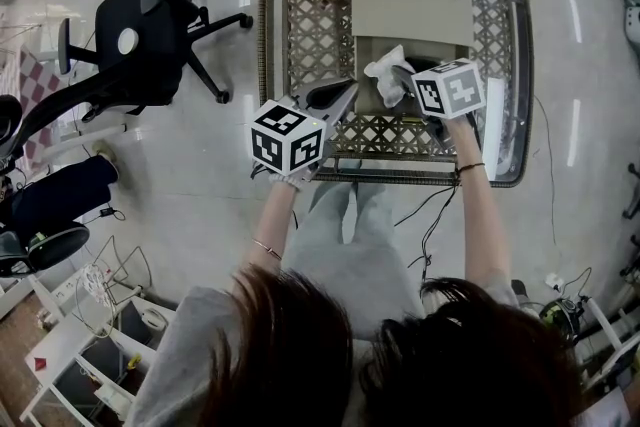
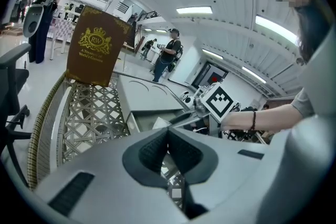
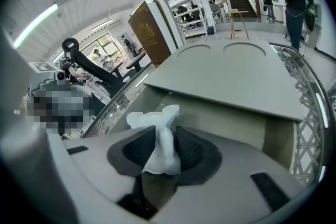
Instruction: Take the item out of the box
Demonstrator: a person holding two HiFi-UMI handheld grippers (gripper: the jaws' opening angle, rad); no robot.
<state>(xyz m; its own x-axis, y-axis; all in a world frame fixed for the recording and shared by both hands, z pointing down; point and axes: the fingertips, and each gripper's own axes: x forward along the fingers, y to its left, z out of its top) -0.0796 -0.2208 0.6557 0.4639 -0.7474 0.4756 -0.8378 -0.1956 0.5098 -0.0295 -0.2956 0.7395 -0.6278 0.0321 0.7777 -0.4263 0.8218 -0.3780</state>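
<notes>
We pinch the item (image 3: 157, 152), a soft white wad, between the right gripper's (image 3: 160, 136) jaws. It hangs over the open box (image 3: 236, 113); whether its lower end is clear of the box we cannot tell. The left gripper (image 2: 168, 134) has its jaws pressed together on nothing and sits beside the box, over the table (image 1: 510, 65).

The wad is limp and the pads bite only a narrow neck of it, so a quick pull could slide it free or tear it, dropping it back in. A trailing end could also snag the box wall. Nothing steadies the box, so it might shift or lift along.

The right gripper view shows the pinch itself and the wad's loose top, which the head view barely shows. Only the head view shows both grippers and how the box lies on the table.
</notes>
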